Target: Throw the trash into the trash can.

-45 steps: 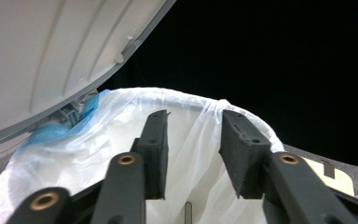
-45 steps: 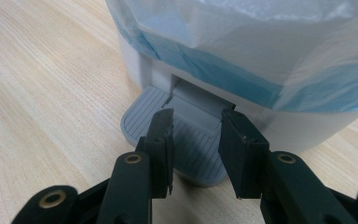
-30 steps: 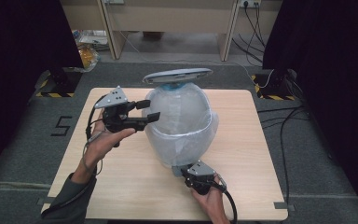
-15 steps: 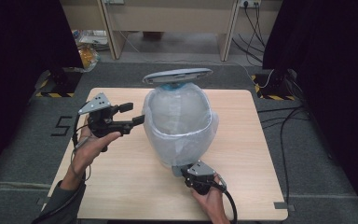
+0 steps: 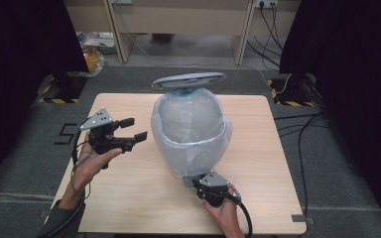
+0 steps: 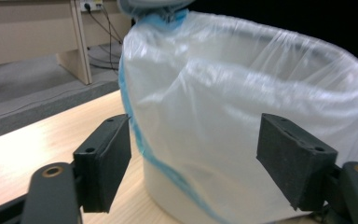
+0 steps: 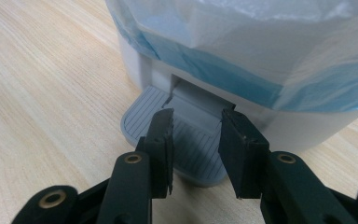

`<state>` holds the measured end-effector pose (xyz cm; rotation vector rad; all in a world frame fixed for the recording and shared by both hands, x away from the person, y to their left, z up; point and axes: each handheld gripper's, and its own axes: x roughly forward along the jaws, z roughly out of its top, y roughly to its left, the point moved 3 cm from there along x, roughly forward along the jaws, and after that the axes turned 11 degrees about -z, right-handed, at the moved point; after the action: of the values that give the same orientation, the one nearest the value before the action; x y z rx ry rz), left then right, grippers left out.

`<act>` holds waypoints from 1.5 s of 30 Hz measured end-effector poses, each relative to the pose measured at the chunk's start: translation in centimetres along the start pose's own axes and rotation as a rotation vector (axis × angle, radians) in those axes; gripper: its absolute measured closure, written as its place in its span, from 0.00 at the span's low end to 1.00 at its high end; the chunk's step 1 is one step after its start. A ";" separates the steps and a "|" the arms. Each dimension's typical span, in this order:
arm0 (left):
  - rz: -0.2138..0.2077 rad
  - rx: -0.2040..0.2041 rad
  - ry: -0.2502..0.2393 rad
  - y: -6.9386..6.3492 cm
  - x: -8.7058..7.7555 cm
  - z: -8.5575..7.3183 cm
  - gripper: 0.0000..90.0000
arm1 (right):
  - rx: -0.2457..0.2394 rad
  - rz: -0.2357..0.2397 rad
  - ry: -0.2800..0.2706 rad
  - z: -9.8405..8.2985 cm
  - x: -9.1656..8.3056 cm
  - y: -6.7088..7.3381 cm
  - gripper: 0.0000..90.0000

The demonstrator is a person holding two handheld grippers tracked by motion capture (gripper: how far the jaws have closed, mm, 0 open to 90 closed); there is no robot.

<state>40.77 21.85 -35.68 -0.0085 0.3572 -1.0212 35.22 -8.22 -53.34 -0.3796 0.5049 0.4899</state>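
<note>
1. Left gripper: jaws wide apart, just been opening, nothing between; near surface's left edge, pointing at bin.
2. Bin: upright, surface centre, bag-lined, lid raised.
3. Right gripper: jaws near together on pedal, front edge.
4. Change: left gripper withdrawn from bin, lower.

The left gripper, held level in a raised left hand, has just been opening its black jaws, with nothing between them. The right gripper, low in the right hand, has its jaws nearly closed.
</note>
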 end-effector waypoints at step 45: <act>0.109 -0.069 0.090 2.8 -0.1 -12.8 0.26 | -0.001 0.000 0.002 0.0 0.0 0.0 0.72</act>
<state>39.29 25.47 -48.16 -0.0051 0.4697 -0.9025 35.21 -8.23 -53.33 -0.3816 0.5067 0.4895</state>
